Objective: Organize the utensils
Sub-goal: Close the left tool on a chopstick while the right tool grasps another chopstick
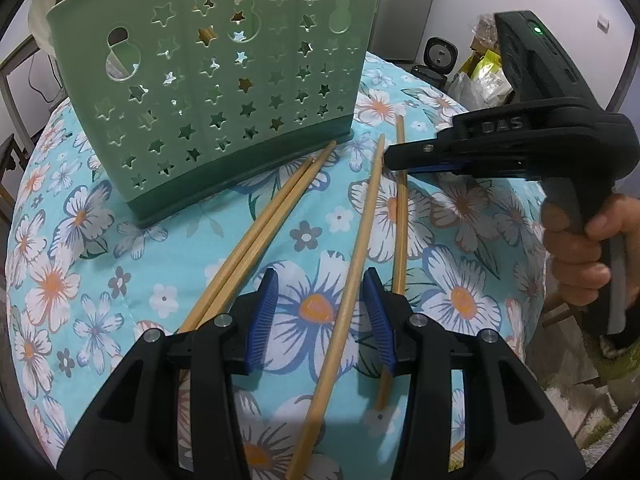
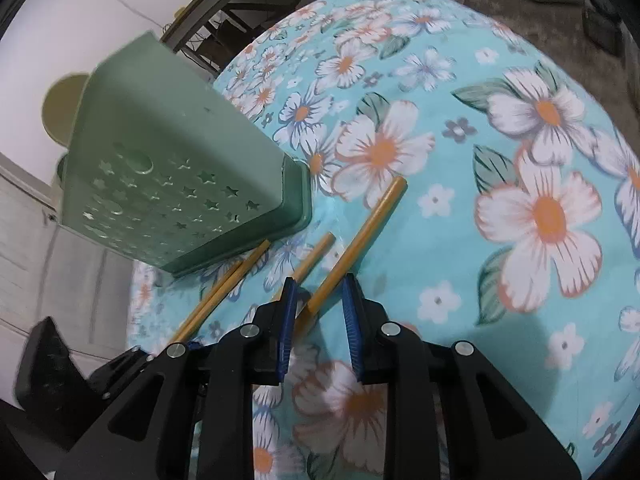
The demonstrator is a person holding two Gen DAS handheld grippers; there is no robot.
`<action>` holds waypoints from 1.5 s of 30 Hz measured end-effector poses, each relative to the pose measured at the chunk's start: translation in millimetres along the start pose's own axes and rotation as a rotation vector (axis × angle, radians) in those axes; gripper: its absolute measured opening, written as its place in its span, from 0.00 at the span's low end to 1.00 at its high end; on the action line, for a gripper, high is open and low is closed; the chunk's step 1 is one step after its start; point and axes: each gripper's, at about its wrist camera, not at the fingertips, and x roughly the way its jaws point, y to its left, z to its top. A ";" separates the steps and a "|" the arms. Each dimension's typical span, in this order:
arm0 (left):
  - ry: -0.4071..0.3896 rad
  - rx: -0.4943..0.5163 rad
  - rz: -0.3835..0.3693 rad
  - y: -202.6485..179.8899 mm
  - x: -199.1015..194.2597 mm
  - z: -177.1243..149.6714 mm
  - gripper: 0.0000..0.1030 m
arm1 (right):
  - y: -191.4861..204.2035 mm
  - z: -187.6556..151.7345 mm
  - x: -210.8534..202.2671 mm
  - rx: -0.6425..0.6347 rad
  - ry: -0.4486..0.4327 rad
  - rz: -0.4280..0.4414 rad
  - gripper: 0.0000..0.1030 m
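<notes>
Counter (image 1: pixel 168 248): round-ish top under a teal flower-print cloth, so the surface itself is hidden. In the right wrist view the far edge curves off toward a dark floor, with lots of bare cloth to the right of the chopsticks.

Caddy (image 1: pixel 208 80): green plastic utensil holder with star cutouts, standing upright at the back left. Something tan shows through a few holes, can't tell what. Its top edge is cut off in the left wrist view, and it looks blurry in the right one.

Right gripper (image 1: pixel 390 158): comes in from the right, held by a hand (image 1: pixel 584 256), tips over the far end of the outer chopstick. In its own view the jaws are only narrowly apart, and that chopstick (image 2: pixel 356 246) lies between them, not pinched.

Left gripper (image 1: pixel 320 308): jaws wide, hovering low over the cloth. One chopstick (image 1: pixel 356 248) runs right up the gap without touching either blue pad (image 1: pixel 262 320).

Chopstick pair (image 1: pixel 260 236): two lying side by side, touching, tips just at the caddy base, near ends hidden under the left jaw.

Outer chopstick (image 1: pixel 400 216): partly hidden behind the left gripper's right-hand jaw.
</notes>
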 end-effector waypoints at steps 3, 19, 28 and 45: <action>-0.002 -0.005 -0.005 -0.4 -1.6 -1.4 0.41 | 6.5 1.5 3.3 -0.028 -0.012 -0.029 0.20; -0.018 -0.025 -0.029 -5.6 -7.2 -7.5 0.08 | 2.7 -17.5 -13.4 -0.131 0.043 -0.069 0.13; 0.032 -0.043 -0.067 -10.9 -23.1 -25.4 0.06 | -9.4 -29.3 -24.4 -0.089 0.056 -0.028 0.08; 0.079 -0.051 -0.147 -5.3 7.2 25.3 0.29 | -7.0 -1.7 -10.4 -0.079 0.077 0.006 0.16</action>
